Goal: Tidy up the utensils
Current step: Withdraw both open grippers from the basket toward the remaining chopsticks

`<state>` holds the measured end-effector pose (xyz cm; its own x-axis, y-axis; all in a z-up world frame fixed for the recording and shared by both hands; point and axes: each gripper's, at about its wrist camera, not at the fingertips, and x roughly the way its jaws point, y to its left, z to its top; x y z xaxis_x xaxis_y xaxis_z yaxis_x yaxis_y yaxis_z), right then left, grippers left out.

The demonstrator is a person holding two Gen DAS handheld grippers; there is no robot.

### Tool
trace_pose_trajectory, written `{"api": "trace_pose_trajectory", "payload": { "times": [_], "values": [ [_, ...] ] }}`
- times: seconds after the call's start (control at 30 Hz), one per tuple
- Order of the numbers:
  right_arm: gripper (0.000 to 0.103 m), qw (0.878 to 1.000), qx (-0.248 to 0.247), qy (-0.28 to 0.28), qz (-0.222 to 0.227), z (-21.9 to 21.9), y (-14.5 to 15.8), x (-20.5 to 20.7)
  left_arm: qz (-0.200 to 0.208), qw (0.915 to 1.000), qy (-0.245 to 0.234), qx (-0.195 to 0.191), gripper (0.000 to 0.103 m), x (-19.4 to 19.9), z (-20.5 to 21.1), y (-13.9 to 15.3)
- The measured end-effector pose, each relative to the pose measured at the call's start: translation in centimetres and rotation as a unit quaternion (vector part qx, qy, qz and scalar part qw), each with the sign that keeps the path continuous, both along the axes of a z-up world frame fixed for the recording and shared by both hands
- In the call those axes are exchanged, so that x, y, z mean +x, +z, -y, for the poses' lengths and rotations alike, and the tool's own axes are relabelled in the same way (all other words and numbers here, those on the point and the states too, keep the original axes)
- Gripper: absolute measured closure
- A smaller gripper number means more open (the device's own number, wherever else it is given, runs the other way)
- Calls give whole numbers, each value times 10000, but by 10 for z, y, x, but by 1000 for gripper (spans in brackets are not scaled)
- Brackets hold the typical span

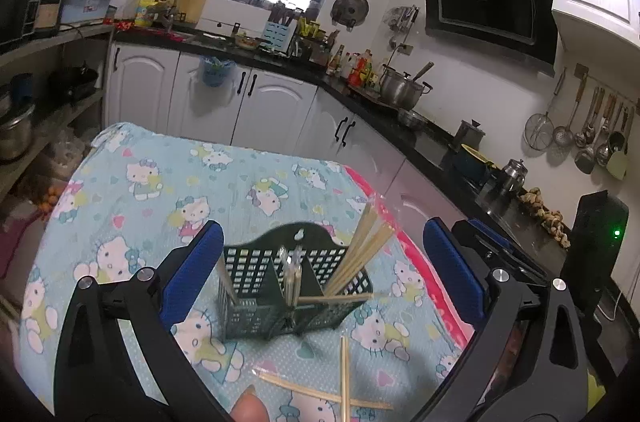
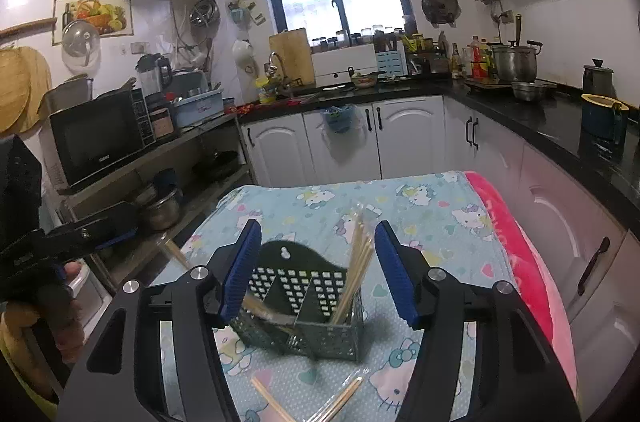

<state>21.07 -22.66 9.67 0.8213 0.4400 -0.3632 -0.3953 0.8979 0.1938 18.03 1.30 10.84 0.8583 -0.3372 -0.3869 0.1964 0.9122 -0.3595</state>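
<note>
A dark green perforated utensil caddy [image 1: 256, 314] [image 2: 340, 338] with three compartments stands on the cartoon-cat tablecloth [image 1: 160, 182]. A bundle of wooden chopsticks [image 1: 364, 250] [image 2: 356, 270] leans out of its right compartment. Metal utensils [image 1: 292, 274] stand in the middle one, and a single chopstick [image 1: 225, 276] stands in the left one. Another stick [image 1: 336, 299] lies across the caddy's rim. Loose chopsticks [image 1: 344, 378] [image 2: 272, 398] lie on the cloth in front. My left gripper [image 1: 322, 226] is wide open on either side of the caddy, not touching it. My right gripper [image 2: 318, 224] is open above it with nothing between its pads.
A pink blanket edge [image 2: 516, 254] runs along the table's right side, next to white cabinets under a black counter [image 2: 560, 126]. Shelves with a microwave [image 2: 96, 134] and pots stand on the left. A hand [image 2: 60, 302] holds the other tool at the left.
</note>
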Motion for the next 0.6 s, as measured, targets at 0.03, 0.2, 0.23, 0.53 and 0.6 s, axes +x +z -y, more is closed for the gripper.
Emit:
{"api": "trace_pose_trajectory", "payload": {
  "times": [0.03,0.2,0.23,0.53,0.6],
  "values": [
    [46,10000,-29,16,1,-1,-1,-3,-14,10000,12,-6,11,-2,-1,-2],
    [45,9998,-162,70,-46,-3,-9,-13,-137,9999,54,-77,11,-14,-7,-15],
    [45,9998,-198,76,-60,-4,-10,-15,-155,9998,56,-89,11,-15,-7,-16],
    [45,9990,-398,148,-166,-8,-26,-29,-359,9993,71,-81,11,-31,-10,-36],
    [45,9987,-438,166,-193,-8,-29,-31,-436,9990,100,-68,11,-33,-10,-42]
  ]
}}
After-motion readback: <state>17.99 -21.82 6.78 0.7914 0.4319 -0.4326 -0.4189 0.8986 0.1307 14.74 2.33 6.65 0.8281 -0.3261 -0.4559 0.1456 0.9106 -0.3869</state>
